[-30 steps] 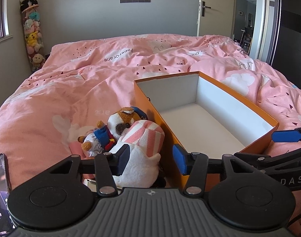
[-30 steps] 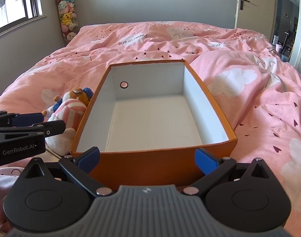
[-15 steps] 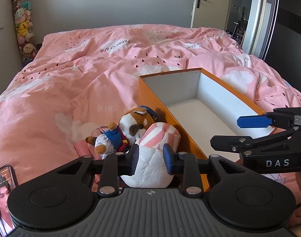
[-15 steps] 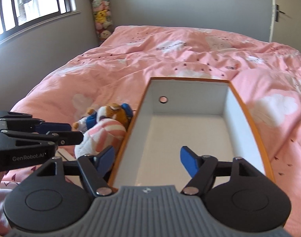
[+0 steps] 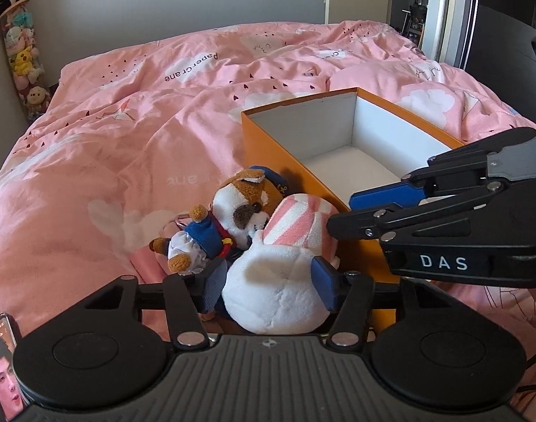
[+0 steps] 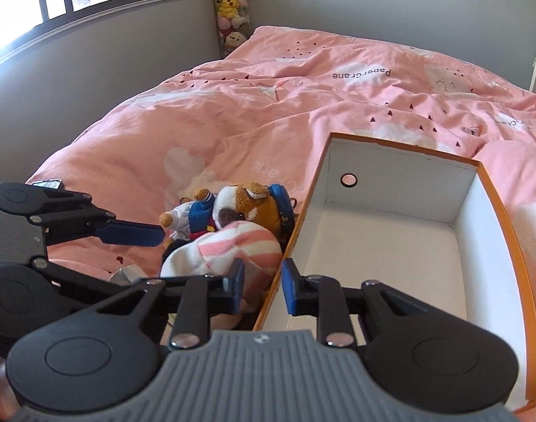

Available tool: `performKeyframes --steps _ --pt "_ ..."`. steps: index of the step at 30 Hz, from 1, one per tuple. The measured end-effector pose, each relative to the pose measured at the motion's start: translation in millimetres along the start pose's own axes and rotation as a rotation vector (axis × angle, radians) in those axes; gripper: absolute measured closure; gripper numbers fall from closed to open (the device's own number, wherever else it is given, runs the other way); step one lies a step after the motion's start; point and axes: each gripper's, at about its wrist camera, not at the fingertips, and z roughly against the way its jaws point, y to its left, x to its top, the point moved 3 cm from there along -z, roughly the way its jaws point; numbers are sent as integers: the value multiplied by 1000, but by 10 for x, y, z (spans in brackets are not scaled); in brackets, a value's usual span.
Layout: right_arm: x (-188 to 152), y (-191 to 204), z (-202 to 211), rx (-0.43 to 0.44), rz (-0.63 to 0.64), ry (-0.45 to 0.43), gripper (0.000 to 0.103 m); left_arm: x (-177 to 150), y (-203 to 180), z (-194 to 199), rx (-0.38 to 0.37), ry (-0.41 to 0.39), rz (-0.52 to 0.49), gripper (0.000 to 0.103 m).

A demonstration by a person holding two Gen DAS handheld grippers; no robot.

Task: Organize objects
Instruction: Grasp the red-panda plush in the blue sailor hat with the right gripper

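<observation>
A white plush with a pink striped top (image 5: 278,281) lies on the pink bed against the left wall of an orange box (image 5: 268,140). A brown-and-white dog plush in a blue uniform (image 5: 246,207) lies just behind it. My left gripper (image 5: 269,286) straddles the striped plush (image 6: 232,246), with its jaws opening around the white body. My right gripper (image 6: 263,288) straddles the box's left wall (image 6: 296,232). Its jaws are closing, with gaps still showing between the pads and the wall. The box is white inside and holds nothing.
A phone (image 5: 0,362) with a lit screen lies at the bed's near left corner. A small silver thing (image 6: 125,274) sits beside the plush toys. A column of stuffed toys (image 5: 20,52) stands in the far left corner. Rumpled pink duvet (image 5: 127,140) surrounds the box.
My left gripper advanced onto the striped plush, narrowing and then widening around it. My right gripper swung from the box's near wall to its left wall, and its jaws narrowed.
</observation>
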Motion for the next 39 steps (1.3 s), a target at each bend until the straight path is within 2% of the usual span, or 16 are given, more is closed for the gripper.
performKeyframes --steps 6,9,14,18,22,28,33,39 --pt "85 23 -82 -5 40 -19 82 -46 -74 -80 -24 12 -36 29" --pt "112 46 -113 13 44 -18 86 -46 -111 -141 20 14 -52 27" --pt "129 90 -148 21 47 -23 86 -38 -150 -246 73 21 -61 23" --pt "112 109 -153 17 38 -22 86 -35 -155 -284 89 14 -68 21" --pt "89 107 -142 20 19 -14 84 -44 -122 -254 76 -3 -38 28" --pt "83 36 -44 -18 -11 -46 84 4 -61 -115 86 -53 5 36" --pt "120 11 -24 -32 -10 -53 84 91 90 30 67 -86 89 36" --pt "261 -4 -84 1 -61 -49 83 173 286 173 52 -102 142 37"
